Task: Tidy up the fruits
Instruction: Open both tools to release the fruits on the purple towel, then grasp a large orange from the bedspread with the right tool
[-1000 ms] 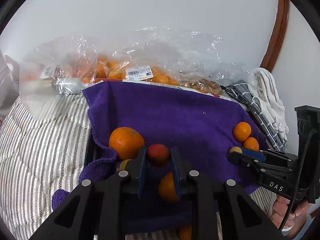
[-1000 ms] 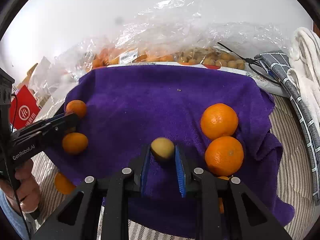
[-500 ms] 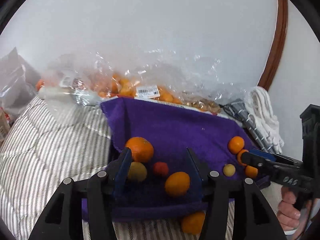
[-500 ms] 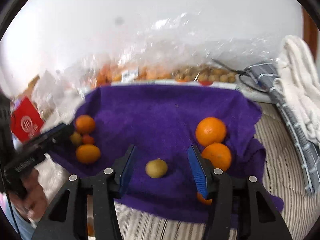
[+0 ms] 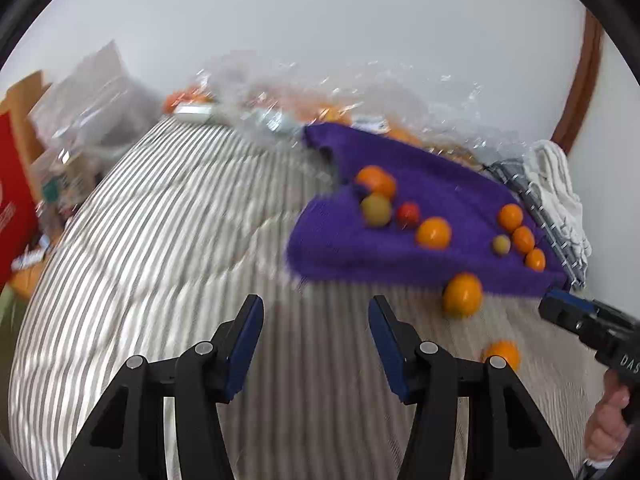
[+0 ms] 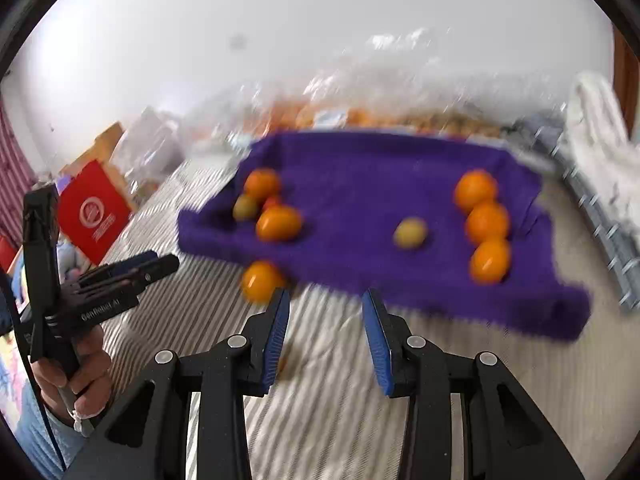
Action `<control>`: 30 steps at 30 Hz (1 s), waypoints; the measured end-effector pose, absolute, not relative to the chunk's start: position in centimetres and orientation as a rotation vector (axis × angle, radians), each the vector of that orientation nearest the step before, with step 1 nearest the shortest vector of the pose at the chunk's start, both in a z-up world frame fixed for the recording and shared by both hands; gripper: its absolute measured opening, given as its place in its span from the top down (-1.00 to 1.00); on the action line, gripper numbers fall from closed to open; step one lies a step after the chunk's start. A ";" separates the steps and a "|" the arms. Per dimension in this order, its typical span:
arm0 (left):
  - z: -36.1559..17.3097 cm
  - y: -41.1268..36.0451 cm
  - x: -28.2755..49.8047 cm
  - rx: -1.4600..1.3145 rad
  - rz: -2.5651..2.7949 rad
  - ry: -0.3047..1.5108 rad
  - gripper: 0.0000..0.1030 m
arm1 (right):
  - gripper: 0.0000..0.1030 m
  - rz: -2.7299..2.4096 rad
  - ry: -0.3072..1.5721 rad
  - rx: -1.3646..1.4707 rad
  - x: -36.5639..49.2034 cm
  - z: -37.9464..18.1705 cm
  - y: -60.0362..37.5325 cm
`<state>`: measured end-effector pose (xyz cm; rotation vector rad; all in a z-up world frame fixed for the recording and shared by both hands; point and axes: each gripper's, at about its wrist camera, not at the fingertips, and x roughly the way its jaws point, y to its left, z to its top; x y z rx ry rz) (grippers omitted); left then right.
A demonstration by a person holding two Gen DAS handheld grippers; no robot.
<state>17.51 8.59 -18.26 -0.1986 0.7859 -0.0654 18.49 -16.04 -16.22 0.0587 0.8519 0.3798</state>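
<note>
We see the left gripper [image 5: 316, 344] gaping, empty, over the striped bedding [image 5: 160, 240]. The right gripper [image 6: 325, 336] is closing on nothing. Oranges [image 6: 487, 222] and small fruits sit grouped on the purple towel [image 6: 360, 184].

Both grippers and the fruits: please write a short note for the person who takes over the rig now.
Left gripper: open, nothing between its jaws, over the striped bedding.
Right gripper: empty, its jaws closing on nothing, near the front edge of the purple towel.
On the towel, left group: two oranges, a yellowish fruit and a small red fruit. Right group: three oranges in a row, with a yellow-green fruit beside them.
Left to do: one orange lies on the bedding at the towel's front edge, another orange closer in. Probably pick these up next.
</note>
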 end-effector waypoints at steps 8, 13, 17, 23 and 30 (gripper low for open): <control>-18.8 8.7 15.8 -0.174 -0.035 0.808 -0.07 | 0.23 0.480 0.867 0.003 16.1 -18.2 -12.5; -19.0 8.9 15.9 -0.182 -0.039 0.829 -0.07 | 0.23 0.468 0.899 -0.096 16.0 -19.5 -10.9; -19.1 8.8 16.0 -0.176 -0.043 0.836 -0.07 | 0.32 0.444 0.904 -0.143 16.4 -20.4 -10.5; -19.0 9.0 16.0 -0.186 -0.037 0.835 -0.07 | 0.35 0.448 0.869 -0.098 16.0 -20.2 -11.6; -19.0 9.3 16.1 -0.206 -0.017 0.833 -0.07 | 0.35 0.365 0.797 -0.047 15.1 -18.5 -16.4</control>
